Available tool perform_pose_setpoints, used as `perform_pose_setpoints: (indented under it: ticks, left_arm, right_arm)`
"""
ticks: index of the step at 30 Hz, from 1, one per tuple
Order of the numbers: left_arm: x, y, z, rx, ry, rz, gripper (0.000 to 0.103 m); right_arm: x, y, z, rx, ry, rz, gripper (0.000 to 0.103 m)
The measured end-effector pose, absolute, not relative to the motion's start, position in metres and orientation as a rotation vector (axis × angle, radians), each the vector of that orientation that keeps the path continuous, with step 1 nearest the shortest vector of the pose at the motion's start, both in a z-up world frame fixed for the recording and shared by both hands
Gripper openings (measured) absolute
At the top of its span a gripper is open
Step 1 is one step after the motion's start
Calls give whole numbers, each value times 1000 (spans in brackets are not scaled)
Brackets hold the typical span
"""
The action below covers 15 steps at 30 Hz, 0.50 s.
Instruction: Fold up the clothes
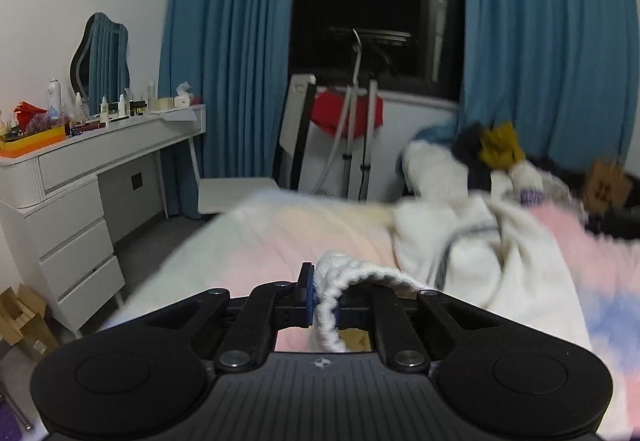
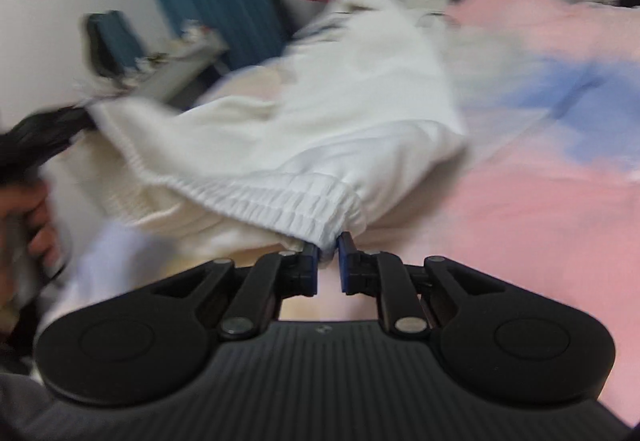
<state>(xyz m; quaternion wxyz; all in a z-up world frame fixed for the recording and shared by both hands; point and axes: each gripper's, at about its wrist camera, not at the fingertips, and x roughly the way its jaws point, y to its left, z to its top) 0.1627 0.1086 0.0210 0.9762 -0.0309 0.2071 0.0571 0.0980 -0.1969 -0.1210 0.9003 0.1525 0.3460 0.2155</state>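
Note:
A white garment with an elastic waistband (image 2: pixel 280 145) hangs stretched over a pink, blue and cream bedspread (image 2: pixel 540 201). My right gripper (image 2: pixel 329 261) is shut on one end of the waistband. My left gripper (image 1: pixel 325 293) is shut on the other end, where the ribbed white band (image 1: pixel 332 305) bunches between its fingers. The rest of the garment (image 1: pixel 460 241) lies on the bed ahead of the left gripper. The left gripper and the hand holding it show blurred at the left edge of the right wrist view (image 2: pixel 36 145).
A pile of other clothes (image 1: pixel 492 153) lies at the bed's far right. A white dressing table (image 1: pixel 80 169) with bottles and a mirror stands at the left. A drying rack with a red cloth (image 1: pixel 348 117) stands under the dark window between blue curtains.

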Motion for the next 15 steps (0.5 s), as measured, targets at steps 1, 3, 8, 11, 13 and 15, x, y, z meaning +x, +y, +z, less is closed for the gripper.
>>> perform_pose_setpoints:
  ticks: [1,3,8,11,13,15]
  left_arm:
    - [170,121,33,-68,414,119,9]
    - [186,148,55,-59,406,141,9]
    - [230,222,99,-32,359,230,9]
    - [256,272,84,-40,379,299,9]
    - [273,306,58,-67,428,332,9]
    - [290,340,32,-94,476,366,9]
  right_arm:
    - [97,-184,-117,335,711,494,13]
    - [99,-151,-110,382,708,583,14]
    - [124,-44,-99,456,694,807,14]
    - [143,18,-105,461,673,935,14]
    - [159,54,-117,480,674,1010,14]
    - [171,87,-138,445,722,1025,14]
